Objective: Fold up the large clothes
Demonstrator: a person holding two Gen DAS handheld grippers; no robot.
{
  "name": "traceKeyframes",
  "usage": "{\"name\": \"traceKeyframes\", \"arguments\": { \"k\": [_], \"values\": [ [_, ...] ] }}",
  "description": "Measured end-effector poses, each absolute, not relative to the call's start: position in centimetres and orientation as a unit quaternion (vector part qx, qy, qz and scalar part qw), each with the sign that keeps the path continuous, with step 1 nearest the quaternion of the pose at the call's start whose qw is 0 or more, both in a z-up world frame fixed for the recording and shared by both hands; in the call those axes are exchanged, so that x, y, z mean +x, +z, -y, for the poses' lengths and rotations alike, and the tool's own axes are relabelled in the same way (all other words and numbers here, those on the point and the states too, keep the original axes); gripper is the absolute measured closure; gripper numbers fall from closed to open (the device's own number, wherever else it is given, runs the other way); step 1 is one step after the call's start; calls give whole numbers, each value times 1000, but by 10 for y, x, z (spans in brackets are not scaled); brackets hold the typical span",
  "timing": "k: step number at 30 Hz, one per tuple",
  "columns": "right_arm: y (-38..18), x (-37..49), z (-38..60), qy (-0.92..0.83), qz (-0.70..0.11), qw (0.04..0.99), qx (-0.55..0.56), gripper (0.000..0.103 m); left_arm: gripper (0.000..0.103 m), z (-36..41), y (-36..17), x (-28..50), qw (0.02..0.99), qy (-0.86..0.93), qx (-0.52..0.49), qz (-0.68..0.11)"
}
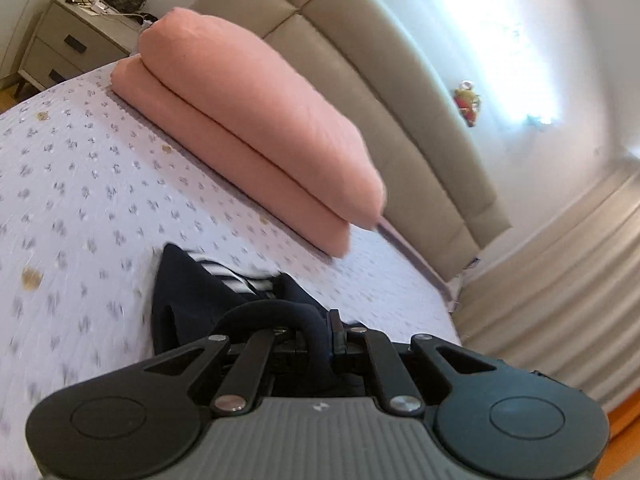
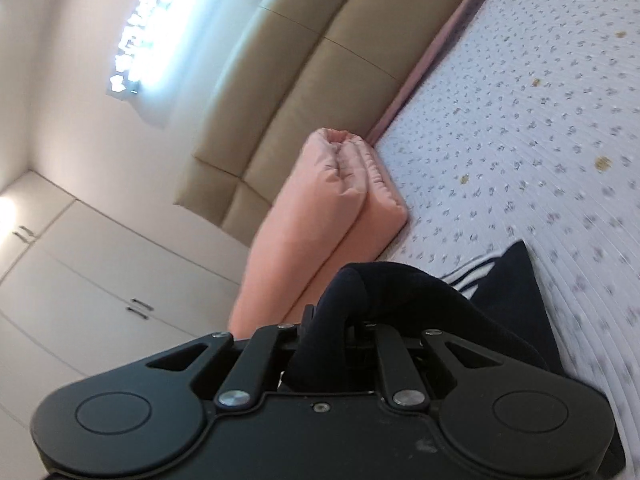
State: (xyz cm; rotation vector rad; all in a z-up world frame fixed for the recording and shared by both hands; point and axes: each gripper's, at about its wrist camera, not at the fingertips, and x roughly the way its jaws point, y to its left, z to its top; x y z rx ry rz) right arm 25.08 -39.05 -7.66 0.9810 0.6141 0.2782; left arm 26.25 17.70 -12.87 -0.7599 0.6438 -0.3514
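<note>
A dark navy garment (image 1: 188, 292) with a white-striped part (image 1: 232, 276) lies partly on the bed. My left gripper (image 1: 320, 332) is shut on a rolled navy edge of it, which loops over the jaws. In the right wrist view the same navy garment (image 2: 516, 280) trails down onto the bed, and my right gripper (image 2: 324, 328) is shut on another bunched edge of it. Both grippers hold the cloth lifted above the bed. The fingertips are hidden by the cloth.
The bed has a white sheet with small grey flowers (image 1: 80, 168). A folded pink quilt (image 1: 248, 120) lies by the beige padded headboard (image 1: 420, 128). A nightstand (image 1: 68, 40) stands at the far left. White wardrobe doors (image 2: 100, 272) and pleated curtains (image 1: 560, 288) flank the bed.
</note>
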Motion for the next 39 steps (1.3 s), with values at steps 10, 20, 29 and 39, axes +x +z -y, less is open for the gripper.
{"name": "traceKeyframes", "arguments": {
  "k": [10,20,29,39],
  "values": [
    [-147,332,375,74,-345,837,418,58,77,-182,-220,356,822,-115,-417,-370],
    [-157,255,304,151,-343,925,56,22,43,-159,-201,291,895,-220,-132,-363],
    [-175,346,220,137,-358,924,-21,23,45,-53,-218,362,907,-206,72,-360],
    [-149,346,257,161,-323,931,59,17,8,-87,-175,362,947,-150,-95,-266]
  ]
}}
